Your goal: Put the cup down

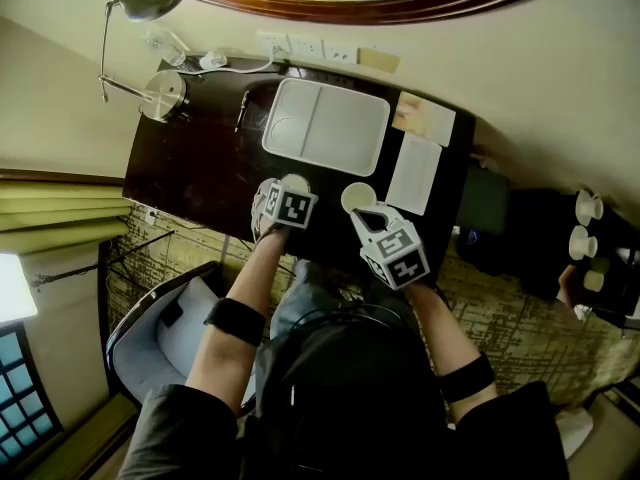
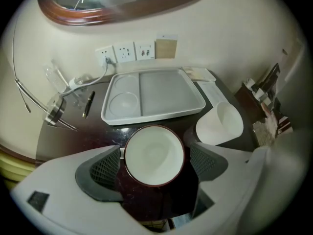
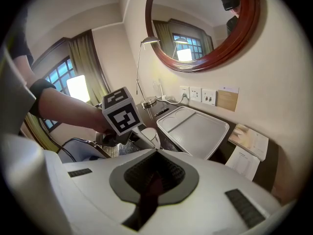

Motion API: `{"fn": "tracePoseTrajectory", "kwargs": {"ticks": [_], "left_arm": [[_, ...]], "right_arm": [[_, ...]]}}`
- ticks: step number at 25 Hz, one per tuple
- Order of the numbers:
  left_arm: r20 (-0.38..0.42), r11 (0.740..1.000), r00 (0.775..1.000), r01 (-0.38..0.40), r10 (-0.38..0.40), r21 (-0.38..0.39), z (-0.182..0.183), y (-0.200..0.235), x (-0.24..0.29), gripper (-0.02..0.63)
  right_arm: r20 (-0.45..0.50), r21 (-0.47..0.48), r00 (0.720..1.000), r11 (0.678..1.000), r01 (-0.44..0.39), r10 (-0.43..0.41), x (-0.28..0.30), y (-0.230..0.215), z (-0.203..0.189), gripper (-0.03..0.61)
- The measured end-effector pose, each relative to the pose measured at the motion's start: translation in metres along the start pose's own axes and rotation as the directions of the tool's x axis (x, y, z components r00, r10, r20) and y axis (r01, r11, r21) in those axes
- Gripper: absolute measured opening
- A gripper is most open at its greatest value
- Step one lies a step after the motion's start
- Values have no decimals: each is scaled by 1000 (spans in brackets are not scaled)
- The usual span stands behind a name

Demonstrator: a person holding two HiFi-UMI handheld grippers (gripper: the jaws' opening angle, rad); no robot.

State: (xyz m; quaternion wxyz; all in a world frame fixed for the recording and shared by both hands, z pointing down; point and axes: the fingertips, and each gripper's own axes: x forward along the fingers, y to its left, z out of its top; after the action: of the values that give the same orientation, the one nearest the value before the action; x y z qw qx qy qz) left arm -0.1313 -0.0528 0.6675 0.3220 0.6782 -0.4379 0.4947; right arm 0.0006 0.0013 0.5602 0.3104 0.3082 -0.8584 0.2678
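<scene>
**Already down: cup stood on the desk between wide jaws**

Squarely between the jaws of the left gripper (image 2: pixel 156 161) sat the cup (image 2: pixel 154 152), white inside with a dark rim. It was upright on the dark desk (image 1: pixel 200 178), just in front of the near edge of the grey tray (image 2: pixel 161 94). The jaws stood wide, and a sliver of desk showed between each of the pads (image 2: pixel 105 168) and the cup's wall, so nothing pressed on it. The desk alone seemed to carry its weight. Judged from that, the setting-down looked done, with only the lift away left. The gripper pointed steeply down over the cup. That suits a straight release, since wide jaws can rise clear without dragging the rim.

Off to the side, the right gripper (image 3: pixel 155 175) had its jaws fully together with nothing between them. It looked like it was simply kept out of the way. A second cup (image 1: pixel 358 198), plain white, lay just ahead of its tip and near the first cup. The views did not settle whether the right gripper touched it.

Papers (image 1: pixel 415 173) lay to the right of the tray, well apart from both cups. The main risk was that a sideways exit could clip the rim and knock the cup toward its neighbour.
</scene>
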Motion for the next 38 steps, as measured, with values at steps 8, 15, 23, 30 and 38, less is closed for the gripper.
{"fn": "tracePoseTrajectory", "kwargs": {"ticks": [8, 15, 23, 30, 38], "left_arm": [[37, 995, 999, 3, -7, 98, -1, -12, 18, 364], [42, 989, 999, 5, -11, 150, -4, -13, 19, 357], [50, 989, 997, 54, -61, 141, -2, -16, 11, 355], [80, 974, 993, 65, -84, 217, 21, -8, -7, 354], [104, 893, 987, 64, -123, 445, 72, 23, -29, 354]], "right_arm": [[-8, 9, 1000, 1000, -1, 2, -2, 2, -8, 11], [-3, -4, 1000, 1000, -9, 9, -1, 7, -3, 11], [-7, 2, 1000, 1000, -23, 23, 0, 11, -6, 11], [-1, -14, 999, 999, -50, 50, 7, 18, 5, 11], [15, -57, 996, 994, -92, 93, 28, 32, 41, 11]]}}
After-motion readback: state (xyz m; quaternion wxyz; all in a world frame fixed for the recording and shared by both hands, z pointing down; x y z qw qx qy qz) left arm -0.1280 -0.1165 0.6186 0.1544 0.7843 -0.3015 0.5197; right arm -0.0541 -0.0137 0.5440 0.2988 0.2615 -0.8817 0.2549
